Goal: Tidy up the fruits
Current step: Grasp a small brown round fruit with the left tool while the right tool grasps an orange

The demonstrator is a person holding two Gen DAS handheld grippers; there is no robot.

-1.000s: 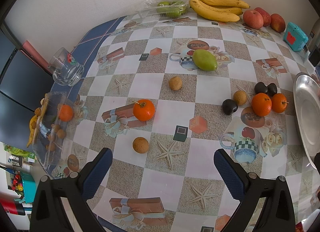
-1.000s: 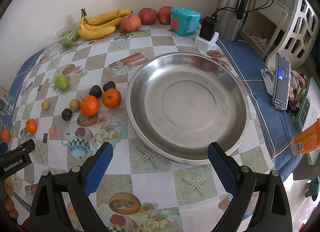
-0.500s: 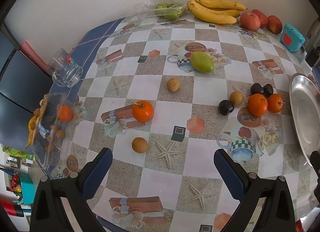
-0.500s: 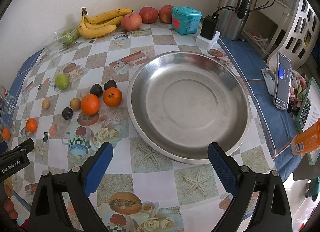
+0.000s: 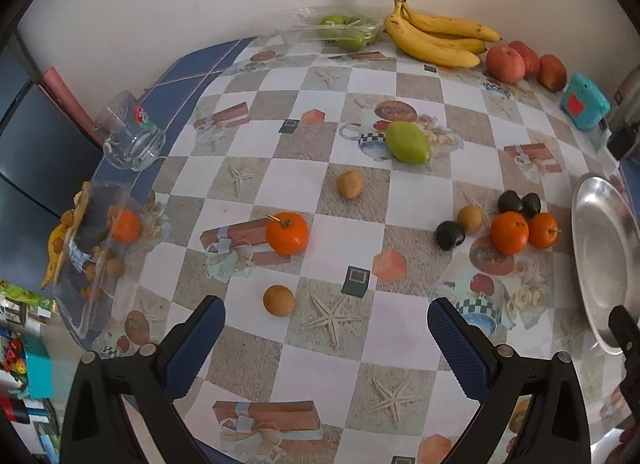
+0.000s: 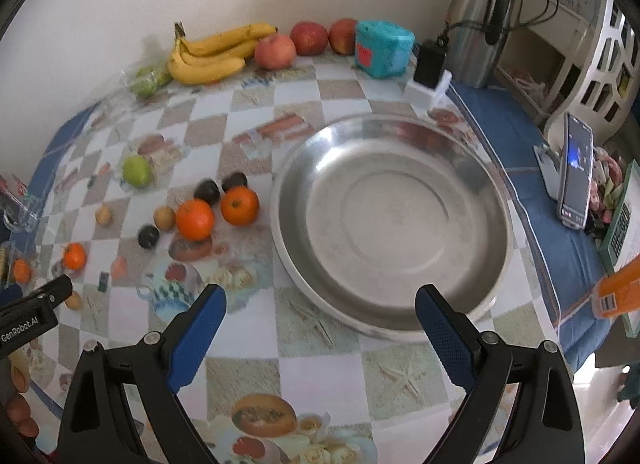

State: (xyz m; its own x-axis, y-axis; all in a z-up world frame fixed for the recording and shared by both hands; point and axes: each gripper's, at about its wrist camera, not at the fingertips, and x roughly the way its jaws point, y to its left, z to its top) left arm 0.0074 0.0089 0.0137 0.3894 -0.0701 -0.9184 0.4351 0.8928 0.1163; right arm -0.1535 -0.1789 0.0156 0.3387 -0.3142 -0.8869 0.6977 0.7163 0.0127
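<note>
Steel bowl cut off at frame edge (right-wrist view blurred)

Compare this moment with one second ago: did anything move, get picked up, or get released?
Only the cameras shifted: the left hand-held gripper pulled back slightly and the right hand-held gripper swung left, blurring its view. Both stay open and empty. The fruits, including the oranges, and the empty metal bowl sit where they were.

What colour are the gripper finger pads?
Blue, textured pads on black arms; clearest in the left wrist view.
</note>
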